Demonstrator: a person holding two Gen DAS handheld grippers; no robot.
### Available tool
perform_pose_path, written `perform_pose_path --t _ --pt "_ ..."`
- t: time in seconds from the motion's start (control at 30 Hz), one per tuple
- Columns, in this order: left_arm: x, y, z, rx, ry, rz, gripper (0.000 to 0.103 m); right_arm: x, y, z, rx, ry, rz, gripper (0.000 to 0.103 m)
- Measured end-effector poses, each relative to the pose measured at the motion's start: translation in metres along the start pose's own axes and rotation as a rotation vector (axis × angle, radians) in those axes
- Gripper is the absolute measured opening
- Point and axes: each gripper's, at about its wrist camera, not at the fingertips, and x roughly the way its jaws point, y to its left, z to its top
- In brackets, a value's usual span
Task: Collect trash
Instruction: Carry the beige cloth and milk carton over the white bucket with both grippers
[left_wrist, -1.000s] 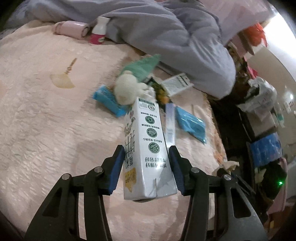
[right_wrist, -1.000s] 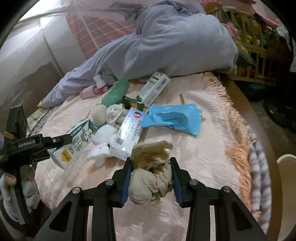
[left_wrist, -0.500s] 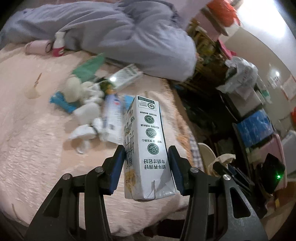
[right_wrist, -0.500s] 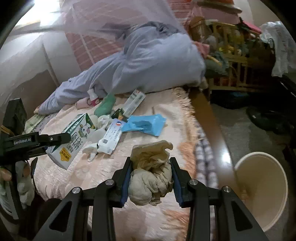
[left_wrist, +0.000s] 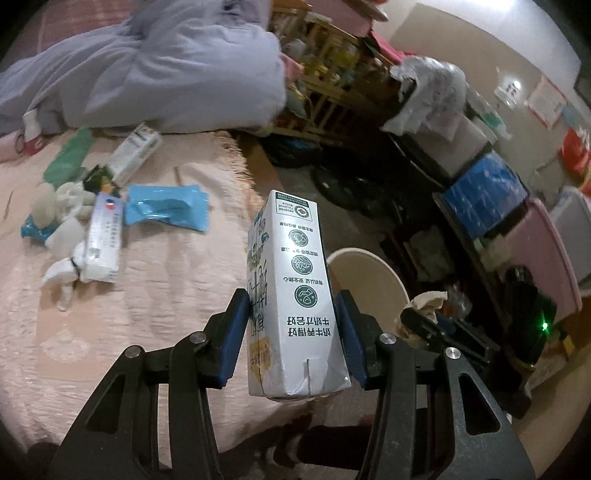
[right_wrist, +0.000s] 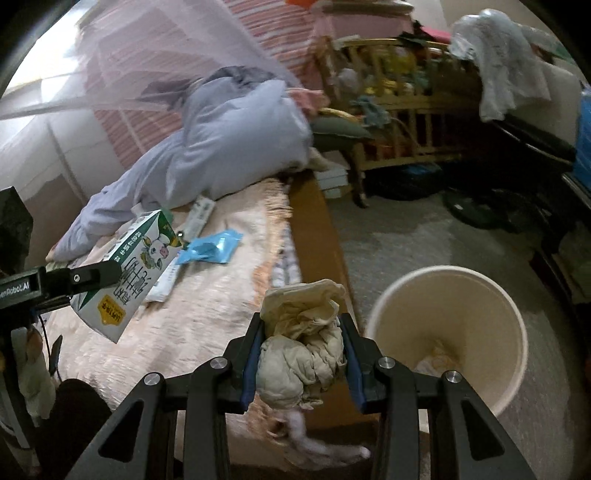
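While the left tool (left_wrist: 290, 343) is pinching a white and green milk carton (left_wrist: 295, 295) between its 2 blue pads, the carton is showing Chinese print and 3 round green icons on its narrow face, upside down in the left wrist view. In the right wrist view a cartoon cow and a yellow label are showing on its wide face, and "Robot.AI" is readable on the left tool's body. The right tool (right_wrist: 301, 360) is squeezing a crumpled beige tissue wad (right_wrist: 303, 354), with its pads pressed close on it. A cream bin (right_wrist: 447, 332) is standing on the floor beside the bed (right_wrist: 207, 314), holding some pale crumpled paper at its bottom. A blue wrapper (left_wrist: 166, 206) and a white packet (left_wrist: 103, 240) are lying on the bed.
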Motion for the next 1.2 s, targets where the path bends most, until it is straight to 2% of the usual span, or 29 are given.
perform_pose_path --t 0.2,0.53,0.87,1.2 --pt "0.007 -0.032 -0.007 0.070 -0.004 0.023 0.046 -0.020 -0.027 -0.009 0.024 -0.012 -0.021 0.037" --pt "0.030 -0.044 -0.006 0.095 0.010 0.011 0.046 -0.025 -0.051 -0.014 0.061 0.008 -0.054 0.037" --pt "0.062 -0.033 0.015 0.145 0.046 -0.036 0.046 0.006 -0.054 -0.007 0.137 0.039 -0.058 0.037" --pt "0.117 -0.011 0.050 0.203 0.070 -0.043 0.046 0.065 -0.063 0.025 0.162 0.071 -0.039 0.038"
